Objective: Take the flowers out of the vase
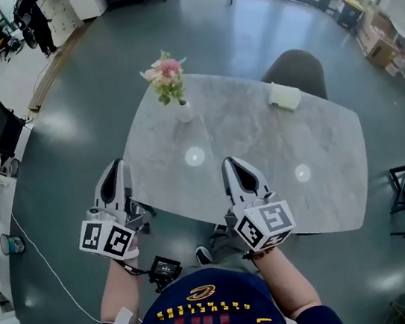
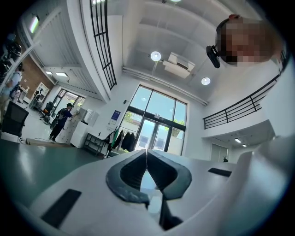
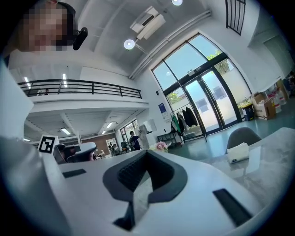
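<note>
A small white vase stands on the far left part of the grey marble table, with pink flowers and green leaves upright in it. Both grippers hover at the table's near edge, well short of the vase. My left gripper is over the table's left corner, jaws together and empty; its tips meet in the left gripper view. My right gripper is over the near edge, also shut and empty. The flowers show small and far off just above the right gripper's jaws.
A white tissue box lies at the table's far right, with a grey chair behind it. A black device sits on the floor by my feet. Desks and a monitor line the left; a person stands far off.
</note>
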`<state>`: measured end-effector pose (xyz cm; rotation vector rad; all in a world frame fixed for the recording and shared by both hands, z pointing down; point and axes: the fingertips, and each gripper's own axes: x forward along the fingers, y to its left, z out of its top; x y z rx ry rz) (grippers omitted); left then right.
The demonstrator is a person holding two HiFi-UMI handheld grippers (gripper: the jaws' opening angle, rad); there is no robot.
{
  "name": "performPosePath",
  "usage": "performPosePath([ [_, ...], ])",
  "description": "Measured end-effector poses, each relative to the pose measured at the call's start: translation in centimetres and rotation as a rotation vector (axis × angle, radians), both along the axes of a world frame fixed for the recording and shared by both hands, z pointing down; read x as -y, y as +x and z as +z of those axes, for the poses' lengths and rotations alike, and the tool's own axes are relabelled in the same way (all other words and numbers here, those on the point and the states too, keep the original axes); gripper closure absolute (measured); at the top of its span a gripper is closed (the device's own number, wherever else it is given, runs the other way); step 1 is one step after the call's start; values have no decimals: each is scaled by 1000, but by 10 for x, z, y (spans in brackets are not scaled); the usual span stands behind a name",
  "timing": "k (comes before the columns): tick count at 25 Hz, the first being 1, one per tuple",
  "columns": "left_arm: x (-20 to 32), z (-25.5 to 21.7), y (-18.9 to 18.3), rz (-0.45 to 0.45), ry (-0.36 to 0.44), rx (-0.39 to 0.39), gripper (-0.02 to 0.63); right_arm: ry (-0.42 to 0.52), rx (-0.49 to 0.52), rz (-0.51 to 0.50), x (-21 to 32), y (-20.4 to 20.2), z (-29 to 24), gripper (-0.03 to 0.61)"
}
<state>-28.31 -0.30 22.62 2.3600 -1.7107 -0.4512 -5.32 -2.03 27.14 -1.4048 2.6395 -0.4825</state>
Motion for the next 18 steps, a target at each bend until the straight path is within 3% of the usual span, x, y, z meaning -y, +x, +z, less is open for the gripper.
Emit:
performPosePath([
  [9,88,42,19,19,-95,26,607,-70,48,-2,86,9,33,575],
  [18,133,71,47,21,-172,97,604,-122,107,-21,136,20,58,575],
])
